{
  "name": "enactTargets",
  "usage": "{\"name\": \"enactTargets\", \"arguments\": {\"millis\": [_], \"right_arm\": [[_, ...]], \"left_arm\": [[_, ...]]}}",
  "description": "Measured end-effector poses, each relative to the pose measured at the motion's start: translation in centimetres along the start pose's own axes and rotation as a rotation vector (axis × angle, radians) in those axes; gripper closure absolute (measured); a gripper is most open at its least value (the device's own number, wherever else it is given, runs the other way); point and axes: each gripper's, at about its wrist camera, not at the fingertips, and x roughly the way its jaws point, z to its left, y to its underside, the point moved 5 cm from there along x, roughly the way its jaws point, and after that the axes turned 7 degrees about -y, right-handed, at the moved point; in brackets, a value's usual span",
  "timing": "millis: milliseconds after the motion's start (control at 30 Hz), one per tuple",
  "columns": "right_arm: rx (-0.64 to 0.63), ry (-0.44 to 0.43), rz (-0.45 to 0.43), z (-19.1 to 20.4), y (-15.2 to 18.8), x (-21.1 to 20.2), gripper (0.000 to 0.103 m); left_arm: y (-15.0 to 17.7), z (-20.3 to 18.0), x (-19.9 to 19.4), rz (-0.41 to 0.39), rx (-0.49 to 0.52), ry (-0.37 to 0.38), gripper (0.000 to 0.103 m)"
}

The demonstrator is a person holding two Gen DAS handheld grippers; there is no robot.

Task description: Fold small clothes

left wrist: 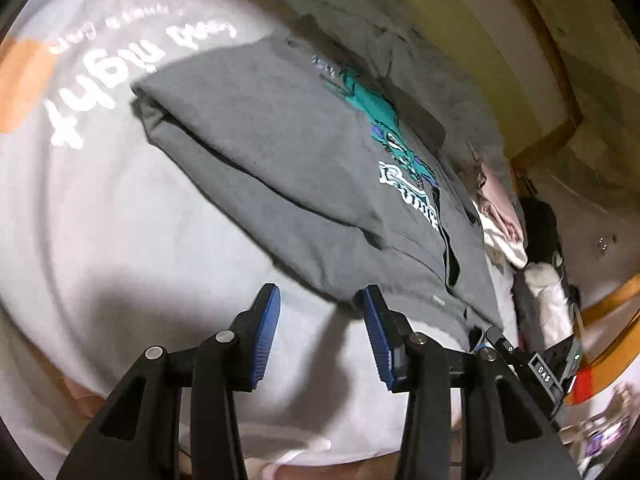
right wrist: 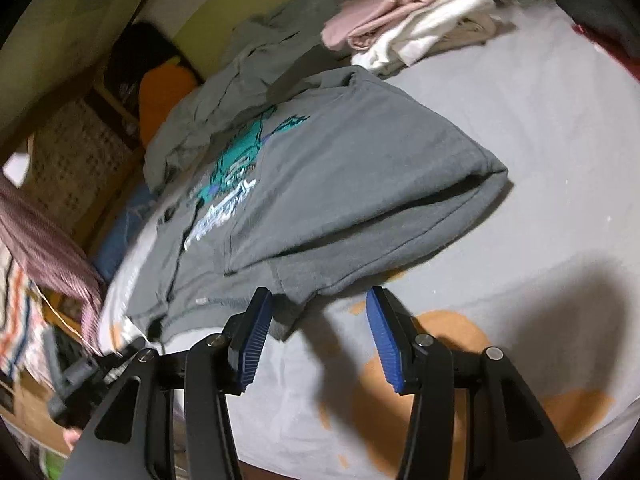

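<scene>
A grey T-shirt [left wrist: 304,168] with a teal and white print lies partly folded on a light grey bedsheet [left wrist: 100,220]. It also shows in the right wrist view [right wrist: 360,184], one side doubled over. My left gripper [left wrist: 320,300] is open and empty, just in front of the shirt's near hem. My right gripper [right wrist: 320,300] is open and empty, its fingertips at the shirt's near edge. The other gripper [left wrist: 532,364] shows at the lower right of the left wrist view.
A pile of pink and white clothes [right wrist: 412,20] lies at the back of the bed; it also shows in the left wrist view [left wrist: 504,224]. The sheet carries white lettering [left wrist: 120,76] and orange patches [right wrist: 440,368]. A wicker basket [right wrist: 76,160] and striped cloth [right wrist: 44,252] stand left.
</scene>
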Motion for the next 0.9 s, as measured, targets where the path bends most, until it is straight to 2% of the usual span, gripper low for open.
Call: {"name": "enactTargets", "arguments": {"millis": [33,100,167,233,267,300,333,367,433,533,600,700,833,867,900], "right_arm": [[0.012,-0.009,-0.007,-0.1,-0.4,0.0,0.052],[0.052,-0.024,-0.045,-0.7,-1.5,0.1,0.052],[0.115,-0.022,-0.086,-1.6,-2.5,0.0,0.053],[0.085,0.025,-0.097,-1.6,-2.9,0.1,0.061],[0.048,0.054,-0.099,-1.4,-3.0,0.3,0.064],[0.031,0.08,-0.101,-1.5,-3.0,0.3,0.078],[0.024,0.112,-0.105,-1.8,-3.0,0.2,0.099],[0.039,0.112,-0.107,-2.3,-3.0,0.2,0.1],[0.087,0.082,-0.128,-2.9,-2.9,-0.6,0.101],[0.024,0.133,-0.188,-1.6,-2.0,-3.2,0.101],[0.01,0.113,-0.204,-0.5,-1.1,-4.9,0.101],[-0.019,0.109,-0.2,0.7,0.7,-6.6,0.101],[-0.026,0.16,-0.164,0.4,2.4,-6.1,0.101],[-0.005,0.192,-0.142,-0.4,2.7,-5.5,0.101],[0.02,0.198,-0.131,-1.0,2.9,-5.3,0.1]], "left_arm": [[-0.5,0.1,0.1,-0.004,-0.035,0.028,0.058],[-1.7,-0.1,0.3,-0.033,-0.063,0.092,0.046],[-3.0,0.0,1.1,-0.096,-0.035,0.112,0.048],[-3.4,0.4,1.3,-0.101,-0.073,0.136,0.052],[-3.5,0.6,1.2,-0.104,-0.1,0.148,0.059],[-3.6,0.9,1.3,-0.106,-0.102,0.138,0.094],[-3.6,1.3,1.6,-0.109,-0.091,0.086,0.099],[-3.4,1.7,1.7,-0.105,-0.091,0.054,0.101],[-2.8,2.0,0.3,-0.129,-0.11,0.077,0.101],[-2.0,1.1,-3.2,-0.193,-0.03,0.065,0.101],[-1.4,0.8,-5.2,-0.212,0.005,0.078,0.101],[-0.4,1.6,-6.0,-0.178,0.01,0.046,0.101],[0.9,3.0,-3.8,-0.103,0.023,-0.011,0.099],[1.1,3.6,-3.4,-0.085,0.003,-0.007,0.093],[1.3,4.1,-3.3,-0.068,-0.019,0.001,0.079]]}}
